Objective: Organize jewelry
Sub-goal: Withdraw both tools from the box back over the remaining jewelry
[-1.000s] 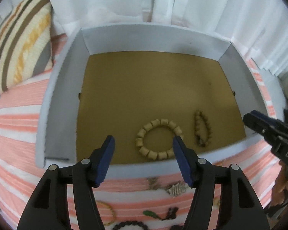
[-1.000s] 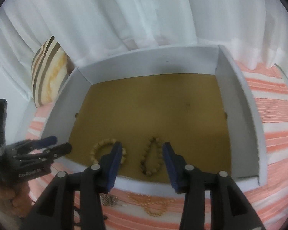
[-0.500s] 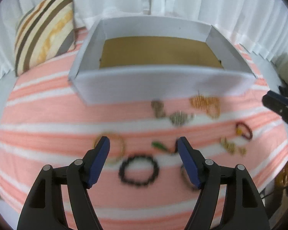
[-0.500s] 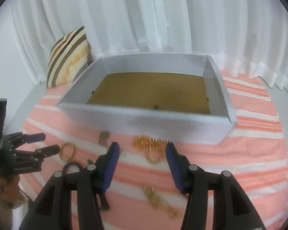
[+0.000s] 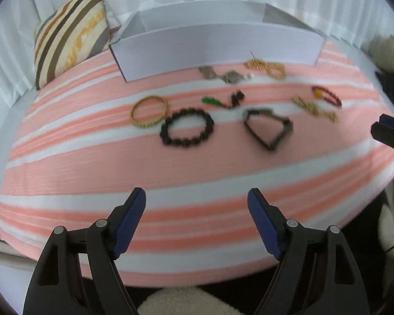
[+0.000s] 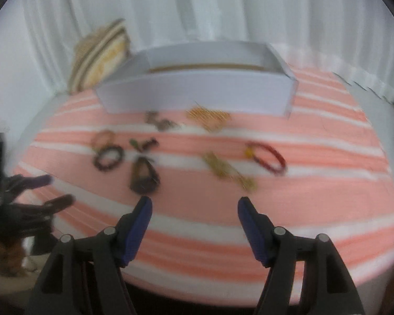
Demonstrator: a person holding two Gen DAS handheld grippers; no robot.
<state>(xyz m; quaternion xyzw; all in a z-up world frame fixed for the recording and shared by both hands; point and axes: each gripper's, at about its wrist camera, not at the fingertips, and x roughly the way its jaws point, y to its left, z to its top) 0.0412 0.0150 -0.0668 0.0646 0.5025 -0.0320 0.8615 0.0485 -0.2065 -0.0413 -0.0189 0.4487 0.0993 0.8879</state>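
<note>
Several pieces of jewelry lie loose on the pink-and-white striped cloth [image 5: 92,162] in front of a white box [image 5: 218,50] with a brown floor. Among them are a gold bangle [image 5: 149,110], a black bead bracelet [image 5: 187,130], a dark angular bracelet [image 5: 268,127] and a red bracelet [image 6: 266,156]. My left gripper [image 5: 196,199] hangs over the near part of the cloth, its jaws opening with nothing between them. My right gripper [image 6: 194,206] does the same, short of a gold chain [image 6: 228,172]. The box [image 6: 197,94] hides its contents from here.
A striped cushion [image 5: 71,34] leans against white curtains at the back left. More small pieces lie close to the box's front wall, such as a gold mesh piece [image 5: 266,68]. The cloth's front edge drops off just below both grippers.
Both grippers have pulled back from over the box, where two wooden bead bracelets lay, to the near side of the cloth. Their jaws have spread wider. The loose jewelry has come into view.
</note>
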